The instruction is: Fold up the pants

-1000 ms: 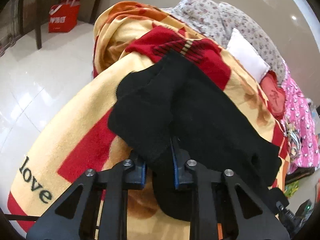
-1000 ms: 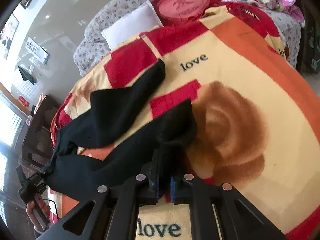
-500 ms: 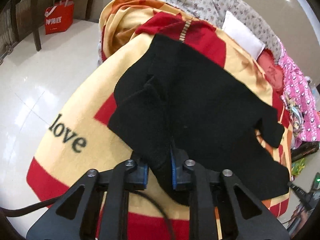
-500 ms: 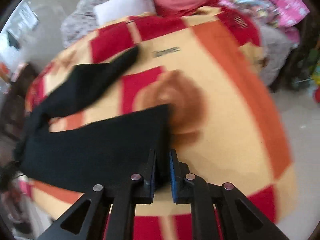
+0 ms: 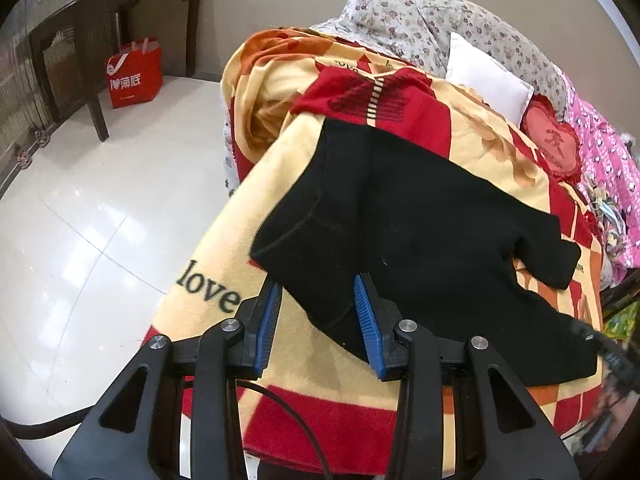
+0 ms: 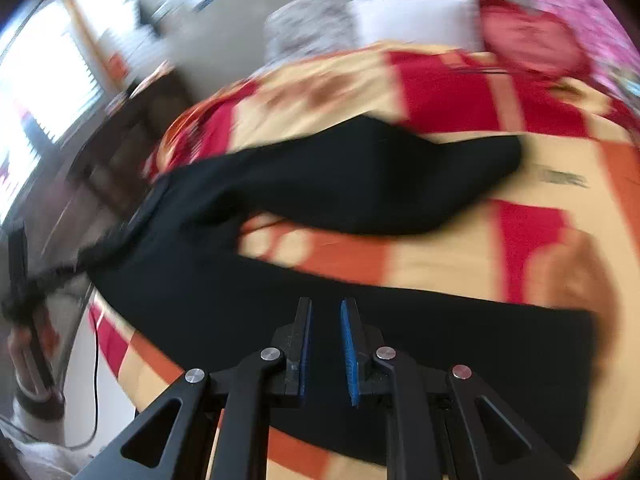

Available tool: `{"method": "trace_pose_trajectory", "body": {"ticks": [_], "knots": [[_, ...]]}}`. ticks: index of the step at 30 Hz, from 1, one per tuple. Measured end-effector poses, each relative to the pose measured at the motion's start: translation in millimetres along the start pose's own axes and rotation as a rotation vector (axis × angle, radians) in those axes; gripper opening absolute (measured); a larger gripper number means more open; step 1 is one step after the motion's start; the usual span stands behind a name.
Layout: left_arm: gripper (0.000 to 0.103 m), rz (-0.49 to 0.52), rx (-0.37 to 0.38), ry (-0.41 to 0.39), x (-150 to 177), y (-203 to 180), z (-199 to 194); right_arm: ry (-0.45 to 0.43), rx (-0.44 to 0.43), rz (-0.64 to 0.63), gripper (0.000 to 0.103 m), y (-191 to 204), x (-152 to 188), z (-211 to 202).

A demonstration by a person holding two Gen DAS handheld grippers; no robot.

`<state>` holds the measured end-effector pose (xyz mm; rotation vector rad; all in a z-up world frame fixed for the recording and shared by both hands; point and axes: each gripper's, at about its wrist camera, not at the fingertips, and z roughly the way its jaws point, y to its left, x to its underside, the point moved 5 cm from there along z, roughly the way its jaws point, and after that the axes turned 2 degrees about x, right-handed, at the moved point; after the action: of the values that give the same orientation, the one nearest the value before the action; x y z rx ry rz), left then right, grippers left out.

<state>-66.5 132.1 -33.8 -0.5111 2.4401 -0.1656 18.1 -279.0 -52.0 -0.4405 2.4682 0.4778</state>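
Note:
Black pants (image 5: 420,220) lie spread on a cream, red and orange blanket (image 5: 304,364) on a bed. My left gripper (image 5: 318,282) hovers at the near corner of the waist. Its jaws are opening, and the corner lies loose between the blue pads (image 5: 269,320) without being pressed. The right wrist view is blurred. It shows both legs: one leg (image 6: 340,184) angles away, the other (image 6: 460,340) runs across under my right gripper (image 6: 327,301). Those jaws are opening a narrow gap, with the black cloth below them and nothing pinched.
A red knitted garment (image 5: 380,108), a white pillow (image 5: 486,76), a red heart cushion (image 5: 552,140) and pink bedding (image 5: 608,160) lie at the bed's far end. A white tiled floor (image 5: 100,200), a red bag (image 5: 134,74) and a dark wooden table (image 5: 80,40) are to the left.
The left jaws, earlier shut on the bunched waist, have parted and the waist now lies flat. The right gripper swung along the leg, let its end go and parted slightly.

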Motion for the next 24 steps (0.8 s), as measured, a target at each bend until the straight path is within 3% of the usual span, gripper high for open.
{"method": "trace_pose_trajectory", "body": {"ticks": [3,5,8,11,17,24], "knots": [[0.037,0.005,-0.033,-0.041,-5.2,3.0,-9.6,0.053,-0.054,-0.083,0.013,37.3,9.3,31.5],[0.037,0.002,-0.016,-0.058,-8.6,2.5,-15.9,0.078,-0.054,-0.126,0.013,54.3,11.1,47.9],[0.052,0.008,0.013,-0.061,-12.3,-4.2,-16.2,0.090,-0.020,-0.182,0.013,65.7,9.4,58.7],[0.059,0.008,0.064,-0.068,-15.5,-19.0,-6.8,0.097,-0.017,-0.193,0.014,68.6,5.0,59.4],[0.059,0.039,0.128,-0.024,-17.6,-56.9,34.2,0.091,0.035,-0.200,0.016,69.1,-7.3,60.3],[0.059,0.142,0.056,0.098,-8.8,-82.3,89.9,0.126,0.036,-0.215,0.023,69.8,-14.8,72.6]]}}
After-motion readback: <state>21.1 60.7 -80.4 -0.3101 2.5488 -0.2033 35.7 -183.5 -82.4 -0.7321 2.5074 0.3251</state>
